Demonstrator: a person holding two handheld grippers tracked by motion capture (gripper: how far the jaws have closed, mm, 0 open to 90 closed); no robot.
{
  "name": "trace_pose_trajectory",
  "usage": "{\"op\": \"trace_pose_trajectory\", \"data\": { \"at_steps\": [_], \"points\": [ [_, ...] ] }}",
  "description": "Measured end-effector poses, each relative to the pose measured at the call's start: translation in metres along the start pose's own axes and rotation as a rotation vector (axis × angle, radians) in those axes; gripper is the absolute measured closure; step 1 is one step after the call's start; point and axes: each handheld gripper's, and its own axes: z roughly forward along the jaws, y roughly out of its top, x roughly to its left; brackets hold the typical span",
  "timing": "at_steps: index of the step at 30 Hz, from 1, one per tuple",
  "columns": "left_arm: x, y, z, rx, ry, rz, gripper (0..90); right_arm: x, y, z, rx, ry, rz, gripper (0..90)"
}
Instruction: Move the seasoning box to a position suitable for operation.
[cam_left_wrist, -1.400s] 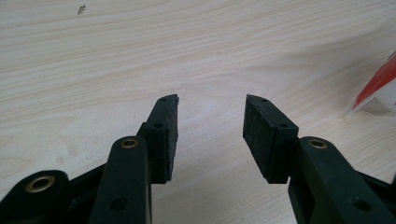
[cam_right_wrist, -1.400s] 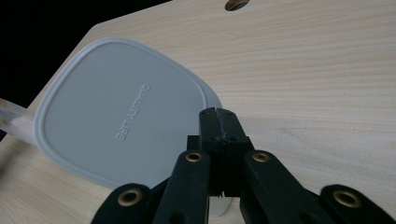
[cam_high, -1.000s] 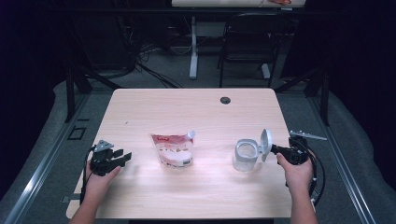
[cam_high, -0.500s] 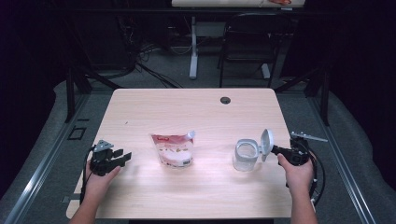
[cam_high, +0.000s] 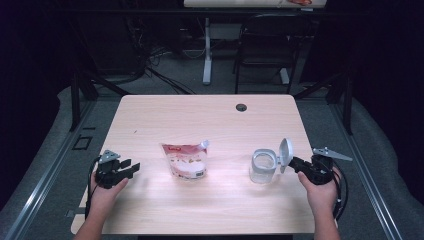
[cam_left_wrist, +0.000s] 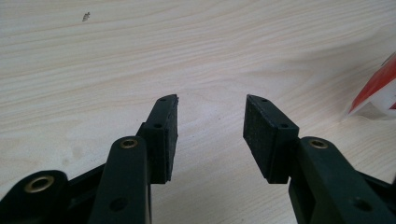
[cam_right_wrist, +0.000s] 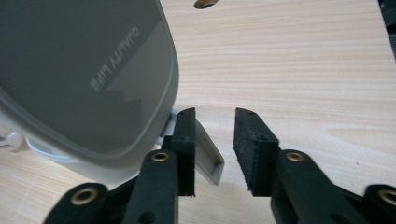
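My right hand-held gripper (cam_right_wrist: 212, 151) has just been opening, and its jaws now stand apart with nothing pressed between them; the small tab of the lid (cam_right_wrist: 88, 70) lies just beside the near jaw, let go. That lid, hinged on the clear jar (cam_high: 263, 166), stands swung up and open, so I judge the opening step done. The jar sits on the counter (cam_high: 210, 115) just in front of this gripper, toward the right side. Farther left, near the middle, lies the red and white pouch (cam_high: 185, 160) with its spout at the upper corner, flat and untouched by either gripper. At the left edge my left hand-held gripper (cam_left_wrist: 210, 135) rests low over the bare wood, jaws spread and empty, a corner of the pouch off to its side. What seems left, as I read it, is to pick up the pouch and get its contents into the jar, then bring the lid back down.
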Motion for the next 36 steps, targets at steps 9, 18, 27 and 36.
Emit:
{"op": "trace_pose_trajectory", "data": {
  "at_steps": [9, 18, 27, 36],
  "points": [
    [0.0, 0.0, -0.001, 0.004, -0.008, -0.001, 55.0, 0.004, -0.011, -0.005, -0.007, 0.014, -0.049, 65.9],
    [0.0, 0.0, -0.001, 0.006, -0.01, 0.002, 55.0, 0.016, -0.019, 0.0, 0.033, 0.004, -0.149, 64.0],
    [-0.001, 0.0, 0.001, 0.003, -0.013, 0.004, 55.0, 0.022, -0.02, 0.018, 0.043, -0.041, -0.168, 69.9],
    [-0.001, 0.0, 0.003, 0.001, -0.006, 0.001, 55.0, 0.021, -0.02, 0.021, 0.034, -0.068, -0.176, 79.9]
  ]
}}
